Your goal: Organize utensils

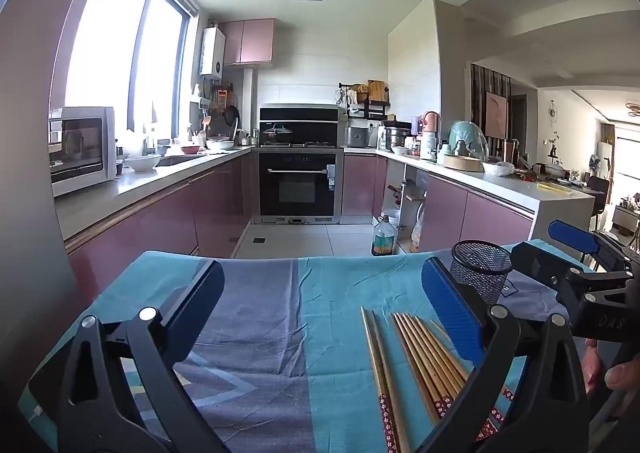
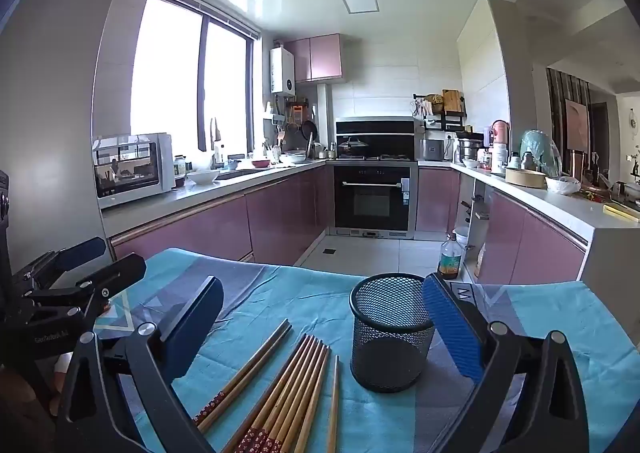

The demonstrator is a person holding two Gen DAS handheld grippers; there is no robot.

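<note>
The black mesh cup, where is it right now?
The black mesh cup stands upright and empty on the blue cloth, just right of the chopsticks. In the right wrist view it sits near the right finger.

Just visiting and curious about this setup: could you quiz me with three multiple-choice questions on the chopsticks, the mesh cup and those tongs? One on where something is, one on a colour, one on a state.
1. Where do the chopsticks lie?
A. inside the mesh cup
B. flat on the cloth beside the cup
C. on the kitchen counter

2. What colour is the mesh cup?
A. black
B. white
C. red

3. How do the right tongs stand?
A. shut on a chopstick
B. shut on the cup
C. open, holding nothing

Answers:
1 B: they rest on the blue cloth, left of the cup.
2 A: its wire mesh is black.
3 C: the pads stand wide apart, clear of both.
</note>
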